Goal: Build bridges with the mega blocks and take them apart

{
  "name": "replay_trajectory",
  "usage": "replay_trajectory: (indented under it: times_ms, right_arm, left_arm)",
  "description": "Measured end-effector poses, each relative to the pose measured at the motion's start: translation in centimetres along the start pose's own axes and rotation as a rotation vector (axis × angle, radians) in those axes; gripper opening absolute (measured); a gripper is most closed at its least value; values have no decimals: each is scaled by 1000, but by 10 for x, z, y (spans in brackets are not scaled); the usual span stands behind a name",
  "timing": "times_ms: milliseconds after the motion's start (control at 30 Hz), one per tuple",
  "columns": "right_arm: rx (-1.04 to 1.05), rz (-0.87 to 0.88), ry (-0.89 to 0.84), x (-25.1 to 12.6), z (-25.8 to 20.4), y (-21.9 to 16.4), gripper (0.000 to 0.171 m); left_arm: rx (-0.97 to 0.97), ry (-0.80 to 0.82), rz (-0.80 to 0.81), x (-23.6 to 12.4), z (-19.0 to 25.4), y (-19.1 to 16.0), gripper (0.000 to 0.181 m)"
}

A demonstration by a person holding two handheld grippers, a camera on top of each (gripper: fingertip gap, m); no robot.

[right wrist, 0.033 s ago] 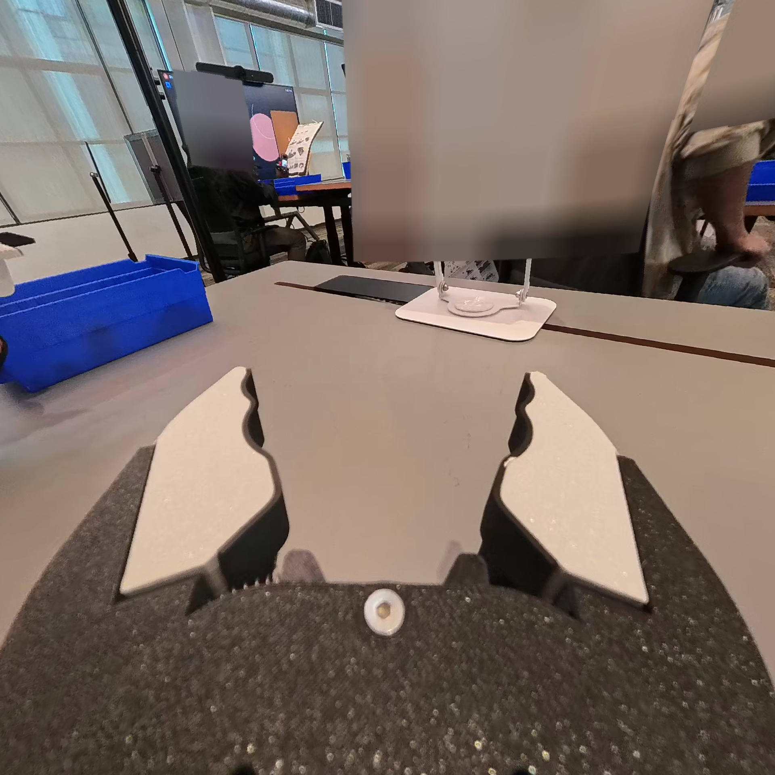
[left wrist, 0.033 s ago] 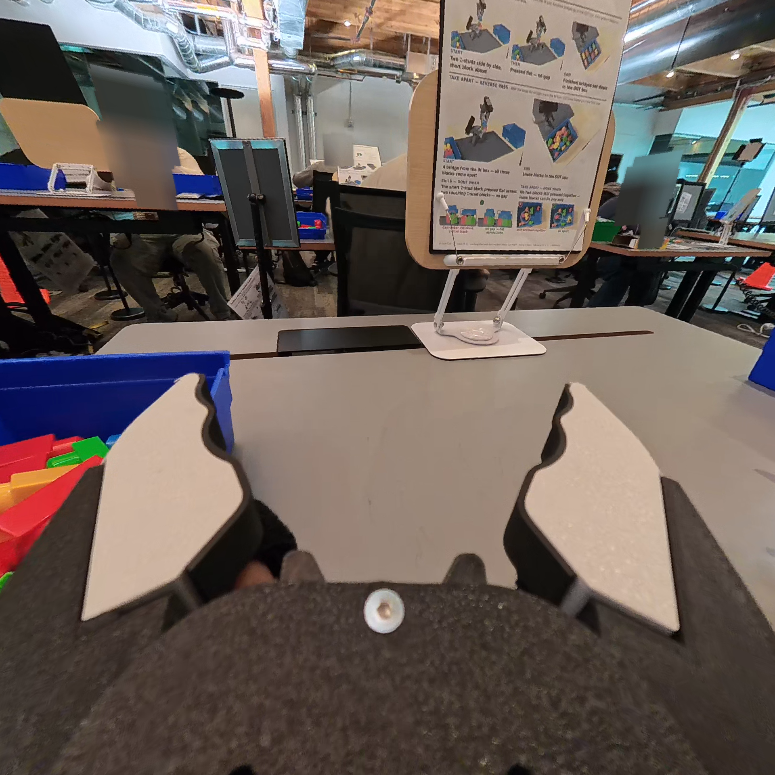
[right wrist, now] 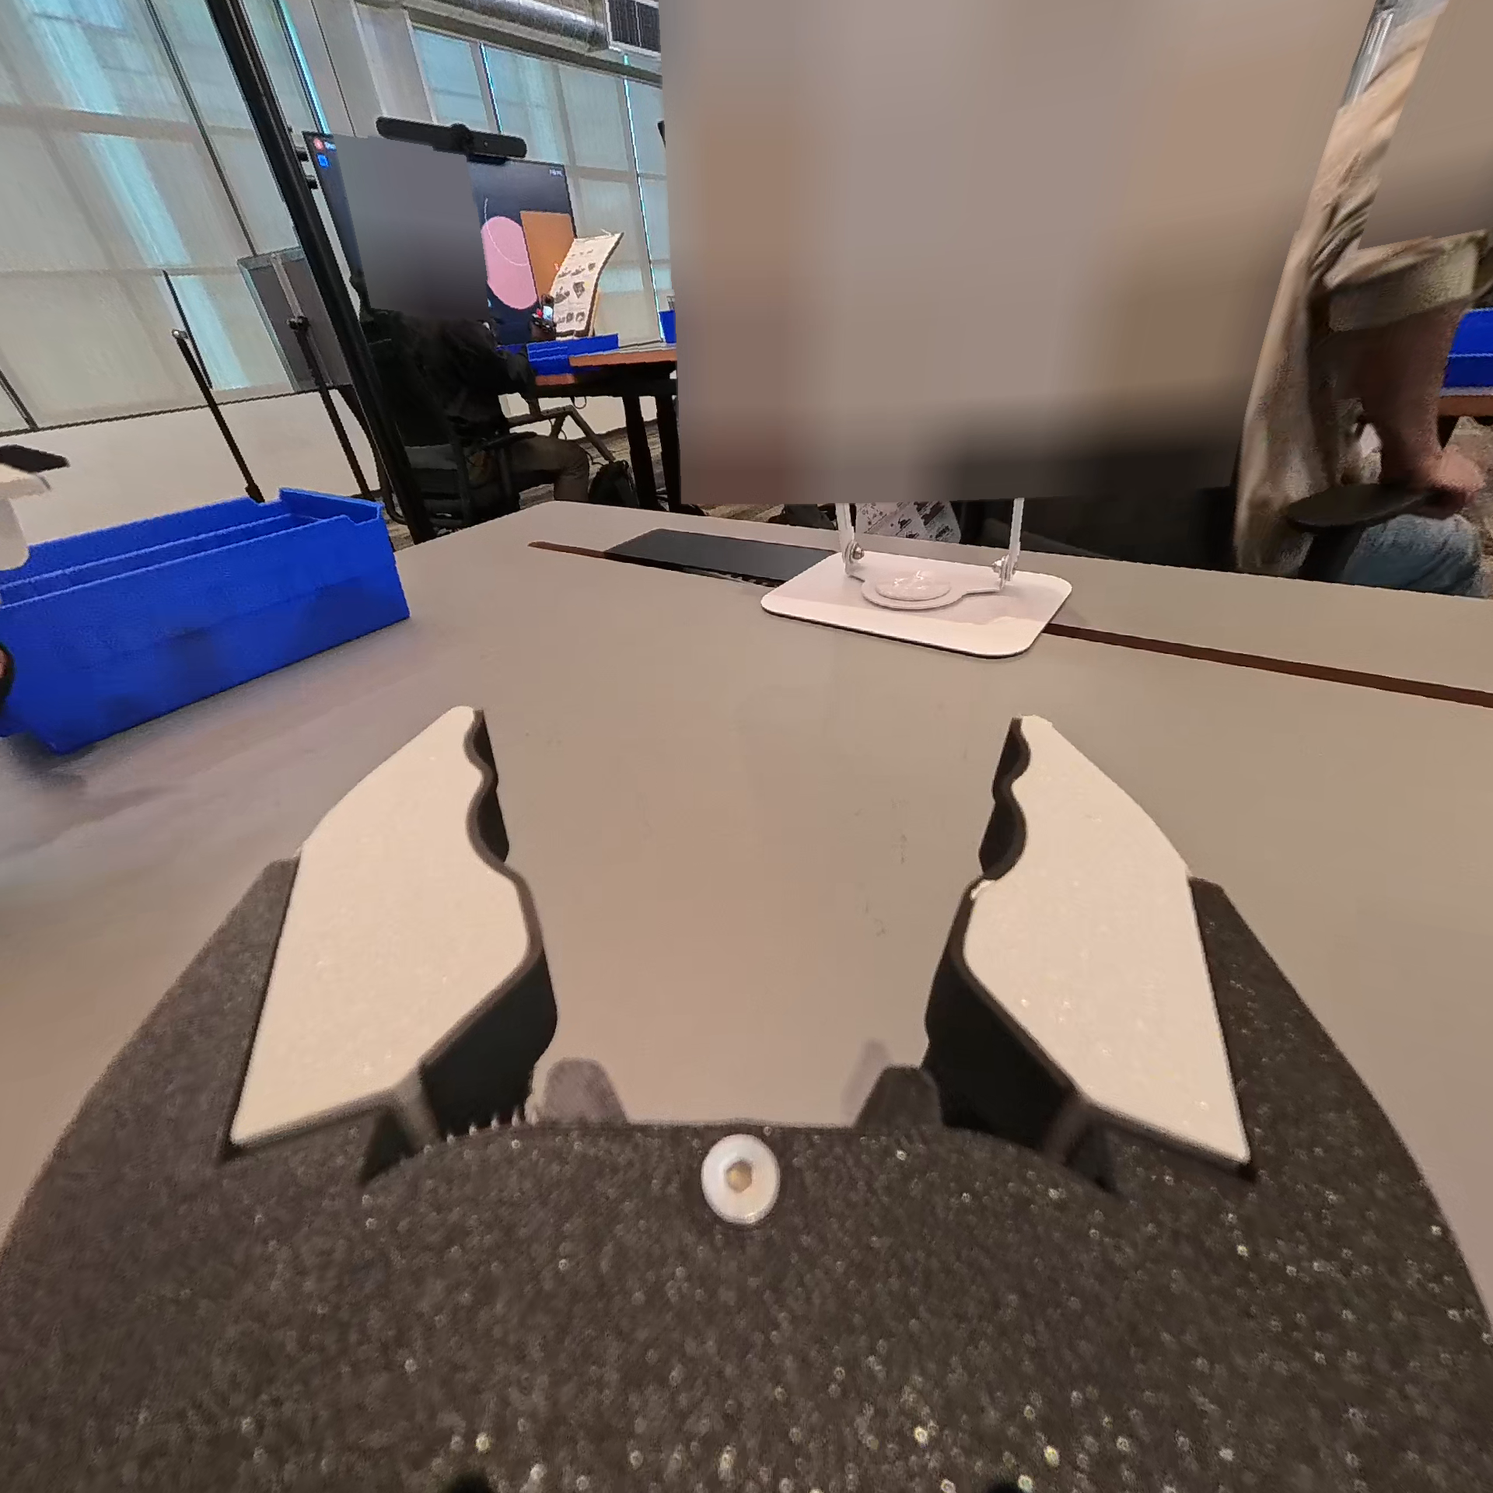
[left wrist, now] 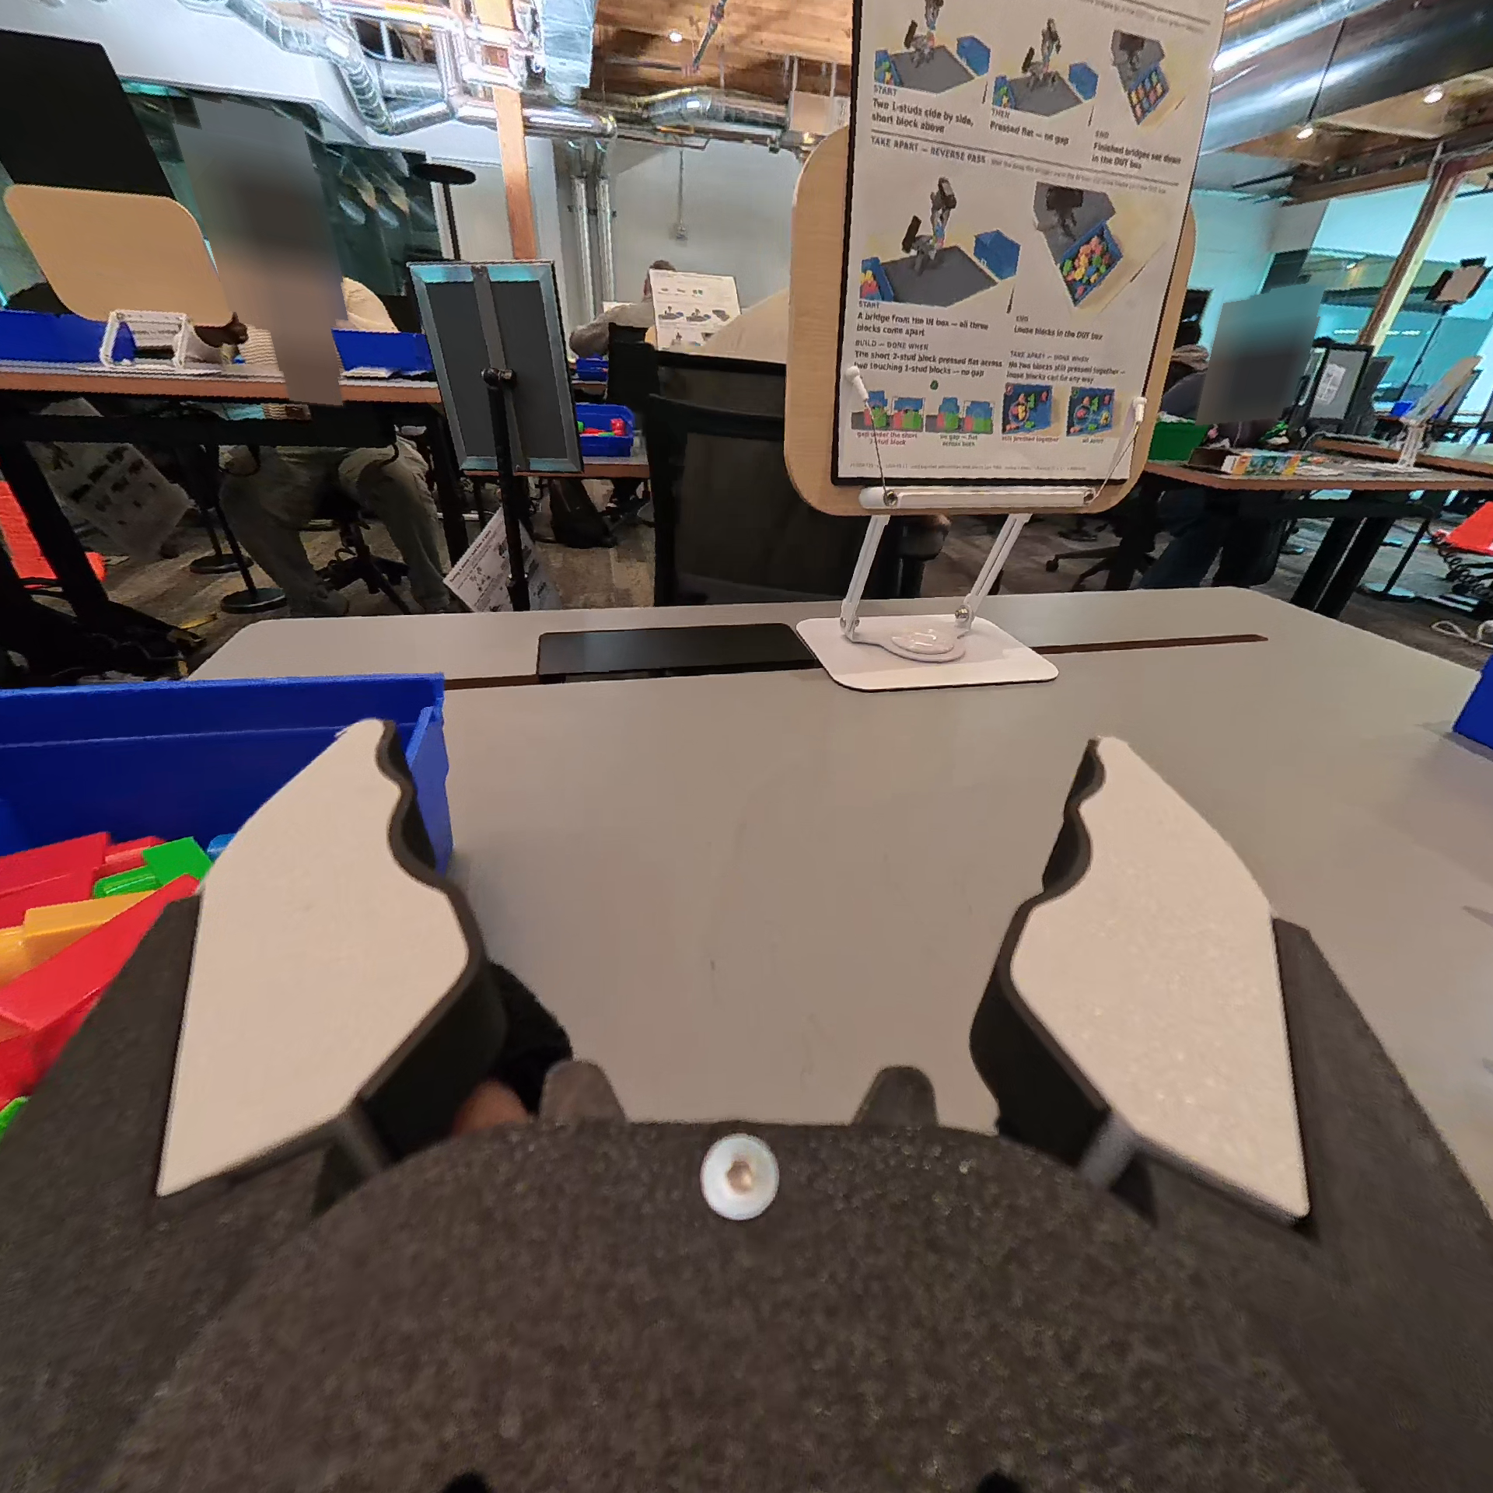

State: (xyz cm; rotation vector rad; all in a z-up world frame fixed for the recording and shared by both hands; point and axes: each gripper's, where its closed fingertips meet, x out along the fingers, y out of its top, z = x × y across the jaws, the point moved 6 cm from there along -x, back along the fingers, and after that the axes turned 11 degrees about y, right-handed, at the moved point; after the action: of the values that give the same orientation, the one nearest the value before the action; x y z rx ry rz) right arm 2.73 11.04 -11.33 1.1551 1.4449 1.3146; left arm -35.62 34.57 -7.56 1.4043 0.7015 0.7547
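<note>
Blocks (left wrist: 73, 929), red, yellow and green, lie in a blue bin (left wrist: 202, 751) at the table's (left wrist: 767, 848) left. The left gripper (left wrist: 739, 751) hovers level just beside the bin, jaws spread wide, holding nothing. The right gripper (right wrist: 743, 727) hovers likewise over bare table, spread and empty. A white stand (left wrist: 929, 654) sits beyond both at the far edge.
</note>
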Motion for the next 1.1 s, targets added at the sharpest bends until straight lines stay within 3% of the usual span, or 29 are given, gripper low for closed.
replay_trajectory:
  times_ms: [133, 333, 700, 933, 1100]
  right_arm:
    - [3, 6, -3, -1, 1, 0, 116]
    - [2, 0, 2, 1, -1, -2, 116]
    - [13, 6, -15, -6, 5, -5, 116]
    - [21, 8, -17, -8, 7, -8, 116]
    - [18, 4, -20, -9, 7, -10, 116]
  left_arm:
    - [8, 115, -40, 11, 5, -1, 147]
    - [180, 202, -80, 19, 29, -3, 147]
    - [39, -146, -239, 13, 78, -5, 147]
    - [25, -23, -404, 23, 70, -32, 147]
    - [46, -185, -531, 24, 79, -60, 147]
